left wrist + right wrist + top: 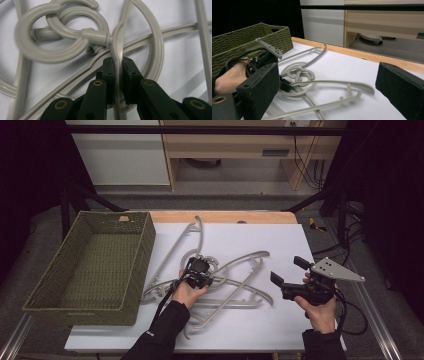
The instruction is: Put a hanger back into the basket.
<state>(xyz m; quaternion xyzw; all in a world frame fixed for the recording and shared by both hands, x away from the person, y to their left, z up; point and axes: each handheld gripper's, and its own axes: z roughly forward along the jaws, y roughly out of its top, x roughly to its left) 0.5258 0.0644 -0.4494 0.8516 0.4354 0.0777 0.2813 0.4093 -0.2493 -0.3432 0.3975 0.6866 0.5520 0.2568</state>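
Note:
Several pale grey plastic hangers (235, 285) lie tangled on the white table top (280, 240), their hooks (62, 37) looped together. My left gripper (201, 270) points down into the pile beside the hooks. In the left gripper view its black jaws (118, 62) stand close together with a thin grey hanger bar (119, 47) pinched between the pads. My right gripper (287, 270) hovers to the right of the pile with its jaws wide apart and nothing between them (329, 85). The right gripper view also shows the left hand and its gripper (262, 60) at the hooks (298, 73).
A green woven basket (145, 250) stands at the table's left, and its wall shows in the right gripper view (242, 40). A wooden strip (225, 216) edges the far side of the table. Black cables trail from both grippers.

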